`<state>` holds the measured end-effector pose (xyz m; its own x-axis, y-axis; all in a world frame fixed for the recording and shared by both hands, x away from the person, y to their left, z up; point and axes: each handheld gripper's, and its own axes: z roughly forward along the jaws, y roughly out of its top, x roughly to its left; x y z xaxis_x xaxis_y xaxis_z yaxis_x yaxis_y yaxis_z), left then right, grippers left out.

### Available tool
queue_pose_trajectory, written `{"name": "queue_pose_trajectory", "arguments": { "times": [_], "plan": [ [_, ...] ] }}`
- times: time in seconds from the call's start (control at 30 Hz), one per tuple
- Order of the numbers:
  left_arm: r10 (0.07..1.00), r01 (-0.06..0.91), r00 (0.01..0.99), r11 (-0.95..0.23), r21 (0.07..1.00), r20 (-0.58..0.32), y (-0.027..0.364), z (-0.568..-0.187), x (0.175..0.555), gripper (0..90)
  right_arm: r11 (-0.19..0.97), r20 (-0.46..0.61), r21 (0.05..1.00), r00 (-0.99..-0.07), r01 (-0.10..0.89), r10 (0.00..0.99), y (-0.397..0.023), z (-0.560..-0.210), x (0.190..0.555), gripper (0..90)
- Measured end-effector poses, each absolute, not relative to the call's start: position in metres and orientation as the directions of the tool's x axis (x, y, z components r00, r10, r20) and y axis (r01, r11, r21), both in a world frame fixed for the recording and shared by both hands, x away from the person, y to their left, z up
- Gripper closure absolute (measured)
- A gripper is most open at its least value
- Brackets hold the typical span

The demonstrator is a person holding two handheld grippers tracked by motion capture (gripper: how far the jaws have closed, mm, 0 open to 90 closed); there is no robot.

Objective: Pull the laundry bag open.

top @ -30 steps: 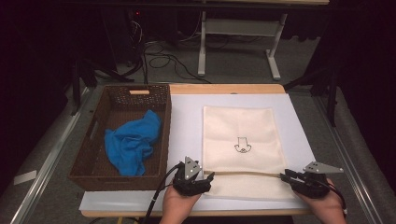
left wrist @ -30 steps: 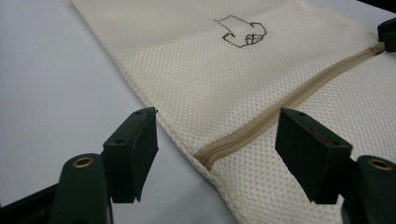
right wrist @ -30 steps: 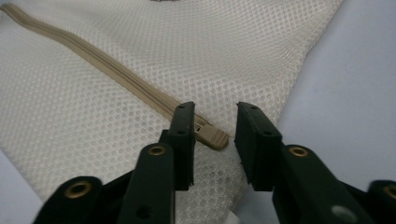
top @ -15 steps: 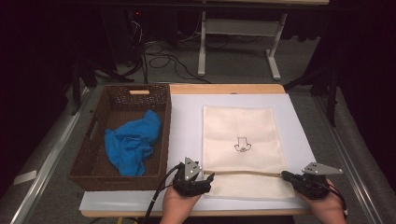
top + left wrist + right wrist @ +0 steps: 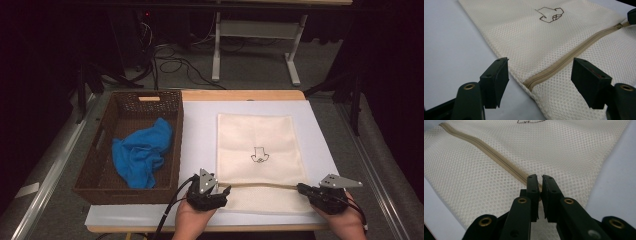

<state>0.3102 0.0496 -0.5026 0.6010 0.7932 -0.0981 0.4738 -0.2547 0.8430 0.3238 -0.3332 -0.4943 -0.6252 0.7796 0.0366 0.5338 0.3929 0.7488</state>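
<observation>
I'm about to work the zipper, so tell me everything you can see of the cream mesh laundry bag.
The cream mesh laundry bag is a flat rectangle of honeycomb netting lying on the white table sheet, right of the brown wicker basket. A small dark outline emblem sits mid-panel. A tan zipper crosses near its near edge, closed along its visible run. The right gripper, jaws just closed, pinches the zipper's end; the left gripper stands open astride the other end.
</observation>
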Motion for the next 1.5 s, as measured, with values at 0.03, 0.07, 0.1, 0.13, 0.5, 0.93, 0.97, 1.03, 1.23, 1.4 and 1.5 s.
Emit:
{"name": "queue_pose_trajectory", "arguments": {
  "times": [0.03,0.07,0.1,0.13,0.5,0.93,0.97,1.03,1.23,1.4,1.5],
  "plan": [
    [0.793,0.473,0.601,-0.255,0.843,-0.098,0.049,-0.503,0.31,30.7,0.39,0.044,0.746,-0.623,0.541,0.781,-0.331,-0.494,0.324,84.3],
    [0.793,0.473,0.602,-0.255,0.843,-0.097,0.049,-0.503,0.31,30.7,0.395,0.039,0.745,-0.626,0.538,0.779,-0.328,-0.495,0.325,83.3],
    [0.791,0.472,0.604,-0.259,0.843,-0.096,0.049,-0.503,0.31,30.7,0.399,0.036,0.745,-0.63,0.534,0.776,-0.326,-0.495,0.325,82.8],
    [0.791,0.471,0.604,-0.257,0.844,-0.096,0.049,-0.503,0.31,30.8,0.406,0.032,0.743,-0.634,0.532,0.773,-0.324,-0.496,0.326,82.4],
    [0.791,0.465,0.603,-0.245,0.851,-0.102,0.049,-0.503,0.31,30.9,0.365,0.022,0.783,-0.609,0.504,0.793,-0.329,-0.487,0.324,72.0],
    [0.791,0.449,0.606,-0.25,0.858,-0.087,0.049,-0.504,0.309,31.3,0.294,0.085,0.716,-0.497,0.633,0.864,-0.358,-0.506,0.331,56.3],
    [0.792,0.444,0.605,-0.251,0.86,-0.081,0.049,-0.504,0.308,32.5,0.279,0.102,0.715,-0.491,0.641,0.865,-0.358,-0.507,0.331,55.7],
    [0.793,0.444,0.603,-0.249,0.861,-0.082,0.049,-0.504,0.308,32.8,0.267,0.112,0.709,-0.479,0.652,0.871,-0.357,-0.507,0.331,55.4],
    [0.795,0.445,0.599,-0.234,0.865,-0.093,0.051,-0.503,0.308,33.8,0.291,0.08,0.707,-0.481,0.645,0.873,-0.352,-0.507,0.329,59.2],
    [0.797,0.453,0.596,-0.232,0.861,-0.099,0.05,-0.503,0.309,33.6,0.288,0.093,0.701,-0.484,0.653,0.87,-0.349,-0.506,0.329,70.7],
    [0.796,0.454,0.598,-0.237,0.859,-0.096,0.05,-0.503,0.309,32.8,0.278,0.118,0.7,-0.49,0.658,0.864,-0.349,-0.506,0.329,76.8]
  ]
}}
